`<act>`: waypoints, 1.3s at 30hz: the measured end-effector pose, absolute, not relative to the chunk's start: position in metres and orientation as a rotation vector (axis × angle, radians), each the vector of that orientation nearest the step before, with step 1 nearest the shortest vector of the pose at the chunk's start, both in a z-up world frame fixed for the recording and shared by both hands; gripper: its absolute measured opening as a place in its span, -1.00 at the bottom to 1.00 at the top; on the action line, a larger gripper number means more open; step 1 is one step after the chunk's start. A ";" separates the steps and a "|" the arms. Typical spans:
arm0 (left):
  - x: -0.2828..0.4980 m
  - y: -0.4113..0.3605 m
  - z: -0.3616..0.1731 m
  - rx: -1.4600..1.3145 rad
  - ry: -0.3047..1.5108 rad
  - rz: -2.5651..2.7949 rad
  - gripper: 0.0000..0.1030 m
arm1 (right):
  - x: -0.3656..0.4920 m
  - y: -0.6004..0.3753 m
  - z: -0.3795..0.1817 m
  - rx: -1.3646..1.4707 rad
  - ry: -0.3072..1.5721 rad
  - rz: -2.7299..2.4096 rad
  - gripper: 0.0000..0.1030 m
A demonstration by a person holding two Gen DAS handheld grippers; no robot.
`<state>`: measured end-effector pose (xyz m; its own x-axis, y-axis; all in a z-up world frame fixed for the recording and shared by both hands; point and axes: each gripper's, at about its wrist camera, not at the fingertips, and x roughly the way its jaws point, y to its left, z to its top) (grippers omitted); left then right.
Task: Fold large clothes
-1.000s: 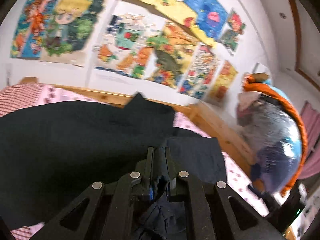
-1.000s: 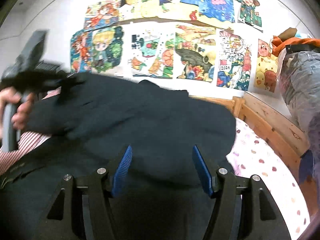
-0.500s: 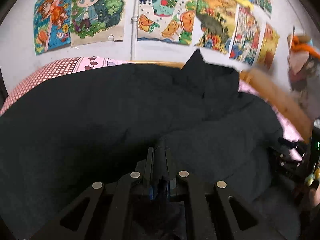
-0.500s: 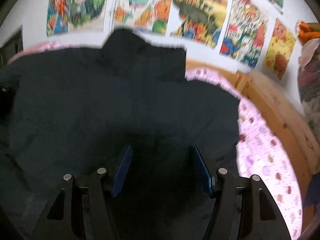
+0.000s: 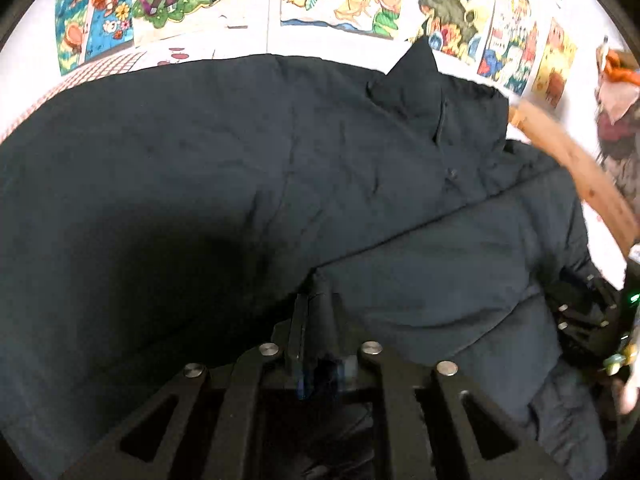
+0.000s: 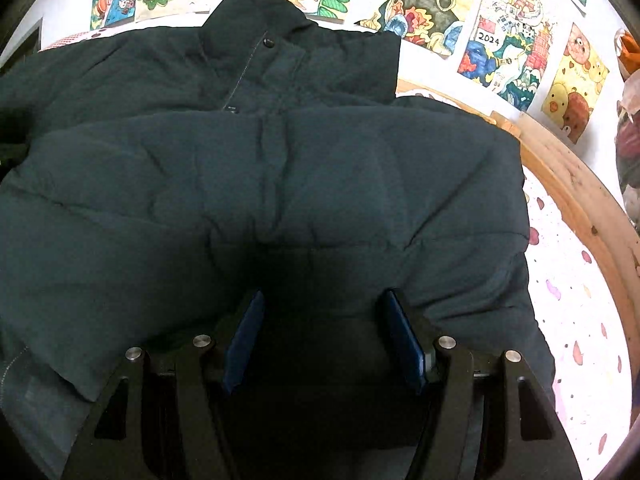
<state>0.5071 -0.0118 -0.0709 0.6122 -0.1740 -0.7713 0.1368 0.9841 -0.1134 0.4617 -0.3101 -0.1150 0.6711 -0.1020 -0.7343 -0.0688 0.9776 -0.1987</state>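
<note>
A dark padded jacket (image 6: 280, 168) lies across the bed (image 6: 576, 300), collar at the far end by the postered wall (image 6: 500, 40). Its near part is doubled up over the body, so a thick fold faces the cameras; that looks like the bottom-to-top fold, judged nearly laid.

The left gripper (image 5: 318, 320) has its fingers (image 5: 298, 328) almost pressed together, with a thin edge of jacket cloth pinched between them. They are just starting to open, which suits letting go now that the fold rests on the body.

The right gripper (image 6: 322, 340) has its blue-padded fingers (image 6: 402, 344) spread to either side of the near bulge of the fold and opening a little more. The padding sits between them, but I cannot tell that the pads press on it. Spread that way they seem placed to steady or pat the puffy layer down.

At the right edge of the left view the other gripper shows beside the jacket's right side.
</note>
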 end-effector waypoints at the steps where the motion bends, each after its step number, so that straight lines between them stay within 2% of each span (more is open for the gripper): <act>1: 0.505 -0.009 -0.070 -0.065 0.888 -0.189 -0.76 | 0.461 -0.312 -0.116 -0.216 0.832 -0.026 0.21; 3: 0.502 -0.003 -0.067 -0.109 0.881 -0.189 -0.66 | 0.459 -0.313 -0.117 -0.209 0.820 -0.039 0.33; 6: 0.492 0.006 -0.062 -0.178 0.872 -0.178 -0.40 | 0.457 -0.317 -0.118 -0.191 0.804 -0.048 0.44; 7: 0.486 0.010 -0.059 -0.210 0.864 -0.192 -0.22 | 0.458 -0.319 -0.118 -0.186 0.799 -0.049 0.46; 8: 0.481 0.013 -0.057 -0.232 0.853 -0.203 0.06 | 0.457 -0.319 -0.118 -0.182 0.795 -0.049 0.48; 11: 0.454 0.023 -0.042 -0.307 0.778 -0.226 0.49 | 0.456 -0.320 -0.115 -0.188 0.787 -0.052 0.54; 16: 0.387 0.060 -0.021 -0.443 0.603 -0.084 0.76 | 0.431 -0.299 -0.071 -0.186 0.669 0.041 0.68; 20: 0.348 0.102 -0.021 -0.613 0.556 0.013 0.80 | 0.420 -0.256 -0.037 -0.213 0.625 0.190 0.76; 25: 0.310 0.152 -0.034 -0.776 0.473 0.201 0.89 | 0.422 -0.198 -0.027 -0.226 0.644 0.333 0.77; 32: 0.294 0.205 -0.051 -0.902 0.397 0.325 0.91 | 0.458 -0.117 -0.059 -0.276 0.751 0.404 0.77; 37: 0.299 0.232 -0.057 -0.956 0.374 0.339 0.92 | 0.465 -0.080 -0.081 -0.355 0.749 0.377 0.77; 39: 0.303 0.239 -0.062 -0.987 0.369 0.337 0.92 | 0.464 -0.074 -0.086 -0.367 0.731 0.367 0.85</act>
